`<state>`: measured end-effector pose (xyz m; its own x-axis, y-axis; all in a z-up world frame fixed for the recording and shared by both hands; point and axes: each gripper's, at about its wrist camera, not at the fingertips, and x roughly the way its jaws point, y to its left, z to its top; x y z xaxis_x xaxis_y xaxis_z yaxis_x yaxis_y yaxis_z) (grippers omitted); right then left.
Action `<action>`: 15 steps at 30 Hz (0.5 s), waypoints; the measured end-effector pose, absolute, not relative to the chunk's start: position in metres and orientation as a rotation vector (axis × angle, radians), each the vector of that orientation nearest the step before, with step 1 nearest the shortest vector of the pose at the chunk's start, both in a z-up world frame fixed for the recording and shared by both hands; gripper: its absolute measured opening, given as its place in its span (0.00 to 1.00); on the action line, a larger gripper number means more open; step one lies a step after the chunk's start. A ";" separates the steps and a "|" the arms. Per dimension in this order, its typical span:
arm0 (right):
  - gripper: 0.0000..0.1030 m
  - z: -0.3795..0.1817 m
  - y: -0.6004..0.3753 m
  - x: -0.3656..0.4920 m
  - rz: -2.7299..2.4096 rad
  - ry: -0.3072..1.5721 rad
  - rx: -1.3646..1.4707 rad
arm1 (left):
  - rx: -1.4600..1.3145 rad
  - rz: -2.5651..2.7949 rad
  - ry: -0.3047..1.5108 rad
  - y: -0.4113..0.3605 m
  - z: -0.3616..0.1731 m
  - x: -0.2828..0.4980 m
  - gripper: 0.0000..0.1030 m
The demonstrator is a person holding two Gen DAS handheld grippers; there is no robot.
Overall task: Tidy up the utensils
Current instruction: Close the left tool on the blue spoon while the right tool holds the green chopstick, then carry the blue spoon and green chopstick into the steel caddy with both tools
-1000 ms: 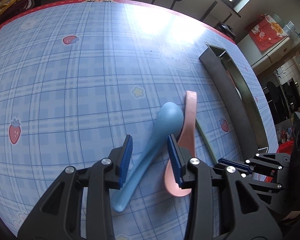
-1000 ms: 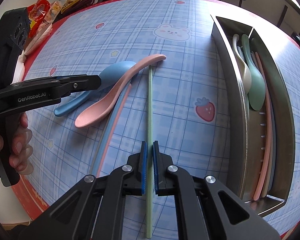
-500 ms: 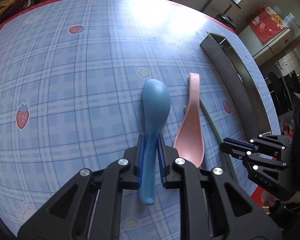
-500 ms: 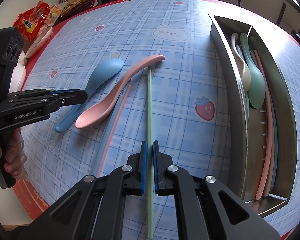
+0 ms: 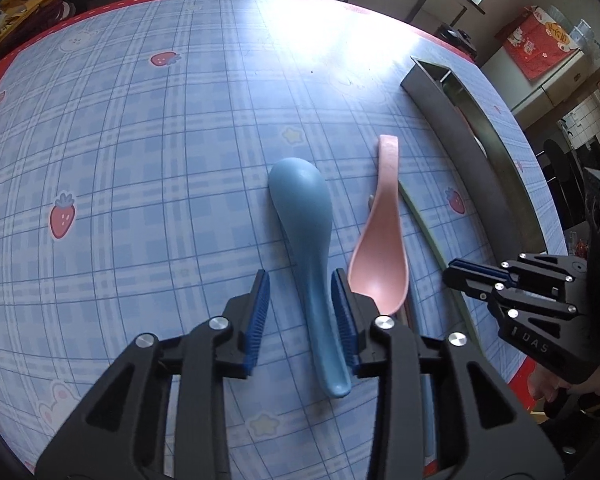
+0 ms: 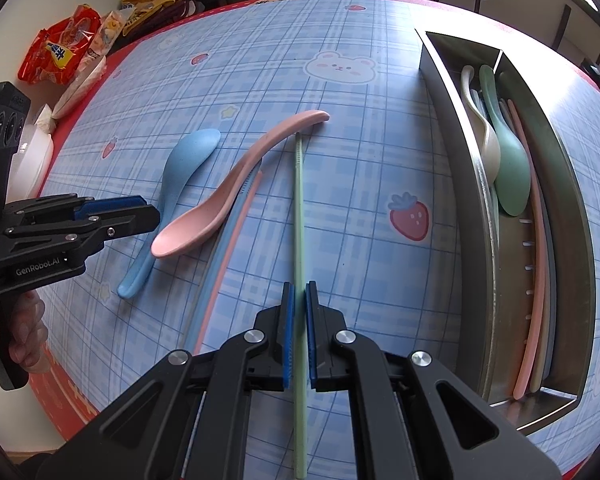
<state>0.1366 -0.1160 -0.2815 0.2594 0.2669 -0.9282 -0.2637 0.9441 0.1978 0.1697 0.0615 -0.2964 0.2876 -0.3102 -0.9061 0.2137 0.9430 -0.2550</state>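
Nearest, the right gripper point(image 6: 298, 330) is clamped on a green chopstick point(image 6: 299, 216) lying on the tablecloth point(image 6: 340, 184). To its left, the left gripper point(image 5: 300, 312) is opening around the blue spoon point(image 5: 306, 232), beside a pink spoon point(image 5: 382, 248). Far right, a metal tray point(image 6: 572, 184) holds more utensils.

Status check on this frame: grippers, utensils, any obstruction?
Left gripper opening, blue spoon between its jaws, on the table. Right gripper shut on green chopstick. Pink spoon lies over two loose chopsticks.
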 end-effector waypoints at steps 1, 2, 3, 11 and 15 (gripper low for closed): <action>0.06 -0.282 -0.116 0.137 0.359 1.257 0.002 | -0.090 -0.350 1.227 0.061 -0.296 0.171 0.34; 0.06 -0.282 -0.116 0.136 0.359 1.257 0.001 | -0.092 -0.350 1.225 0.060 -0.296 0.174 0.34; 0.06 -0.281 -0.115 0.136 0.359 1.257 0.001 | -0.096 -0.351 1.224 0.059 -0.297 0.177 0.33; 0.06 -0.282 -0.116 0.136 0.365 1.256 0.005 | -0.067 -0.336 1.195 0.042 -0.301 0.187 0.27; 0.06 -0.282 -0.116 0.136 0.366 1.253 0.007 | -0.001 -0.364 1.167 0.035 -0.293 0.179 0.15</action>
<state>0.1358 -0.1163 -0.2817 0.2625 0.2739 -0.9252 -0.2666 0.9421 0.2032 0.1785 0.0352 -0.2934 0.3415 -0.2804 -0.8971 0.2794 0.9416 -0.1879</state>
